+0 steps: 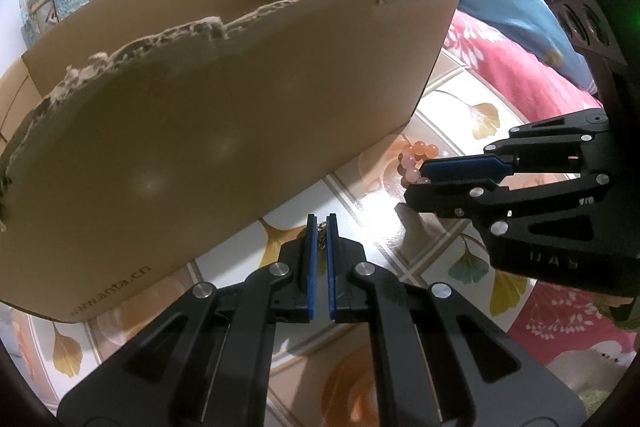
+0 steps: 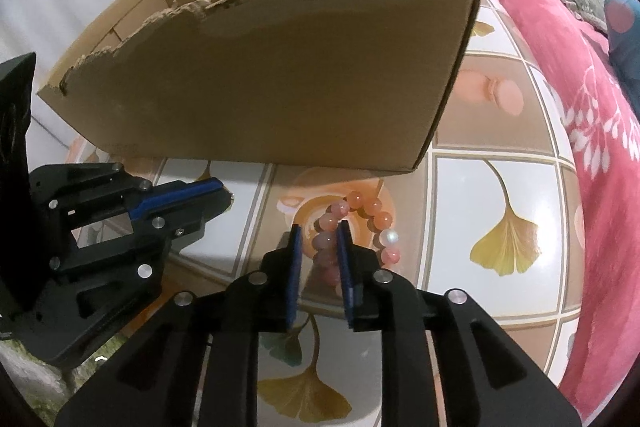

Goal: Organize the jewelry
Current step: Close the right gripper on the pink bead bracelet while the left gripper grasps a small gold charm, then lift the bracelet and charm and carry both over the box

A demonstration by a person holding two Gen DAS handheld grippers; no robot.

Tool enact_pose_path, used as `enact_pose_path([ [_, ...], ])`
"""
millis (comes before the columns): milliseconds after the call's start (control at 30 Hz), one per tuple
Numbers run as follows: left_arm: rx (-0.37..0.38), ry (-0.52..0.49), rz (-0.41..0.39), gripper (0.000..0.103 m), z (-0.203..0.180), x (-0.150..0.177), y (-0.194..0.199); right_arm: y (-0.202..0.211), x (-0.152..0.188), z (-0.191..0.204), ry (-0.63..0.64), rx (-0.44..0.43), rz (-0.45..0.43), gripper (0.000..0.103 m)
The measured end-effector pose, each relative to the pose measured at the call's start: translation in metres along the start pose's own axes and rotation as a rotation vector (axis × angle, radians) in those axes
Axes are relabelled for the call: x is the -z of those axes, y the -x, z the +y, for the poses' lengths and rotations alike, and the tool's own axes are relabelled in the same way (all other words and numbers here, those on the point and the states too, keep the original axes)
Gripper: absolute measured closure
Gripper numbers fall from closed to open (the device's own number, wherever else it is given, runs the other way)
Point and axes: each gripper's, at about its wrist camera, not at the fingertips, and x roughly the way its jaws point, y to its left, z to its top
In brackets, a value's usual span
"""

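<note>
- The right gripper [image 2: 319, 239] stands with its blue fingers [image 2: 295, 269] a little apart, straddling one side of a pink bead bracelet [image 2: 366, 223]; the near beads sit between the pads, but whether the pads press on them cannot be told.
- The left gripper [image 1: 321, 233] has its fingers [image 1: 310, 267] nearly together, clamped on a short gold chain [image 1: 321, 237] that shows in the narrow slit near the tips.
- The bracelet lies in a loop on the surface [image 2: 496, 187], a cloth printed with ginkgo leaves and macarons, just in front of the near right corner of a cardboard box [image 2: 280, 75].
- The box stands open, its near wall torn ragged along the top edge; its inside is hidden from both views.
- To do this step well, judging from the scene, the right fingers should close squarely on two or three beads, not on the string between them, so the loop does not roll out.
- Each piece must then rise clear of the torn rim, which could snag the fine chain.
- A red floral blanket [image 2: 592, 131] lies to the right of the surface.
</note>
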Motion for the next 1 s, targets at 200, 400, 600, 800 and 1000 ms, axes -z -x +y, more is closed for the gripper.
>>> enact_pose_path([
  [200, -0.003, -0.005, 0.002, 0.099, 0.001, 0.000, 0.001, -0.003, -0.001, 0.008, 0.021, 0.013, -0.009, 0.083],
  [400, -0.005, -0.004, 0.003, 0.099, -0.001, -0.002, -0.001, -0.001, 0.013, 0.014, 0.038, 0.027, -0.011, 0.083],
  [600, -0.003, -0.007, 0.003, 0.099, 0.001, -0.003, -0.001, -0.002, 0.015, 0.017, 0.040, 0.040, -0.013, 0.085],
  [800, 0.000, -0.005, 0.002, 0.099, 0.002, -0.003, 0.000, -0.001, 0.015, 0.013, 0.001, 0.028, -0.014, 0.093],
  [1000, 0.006, -0.003, 0.003, 0.099, 0.003, -0.003, 0.000, 0.000, 0.015, 0.007, -0.045, 0.007, -0.020, 0.093],
])
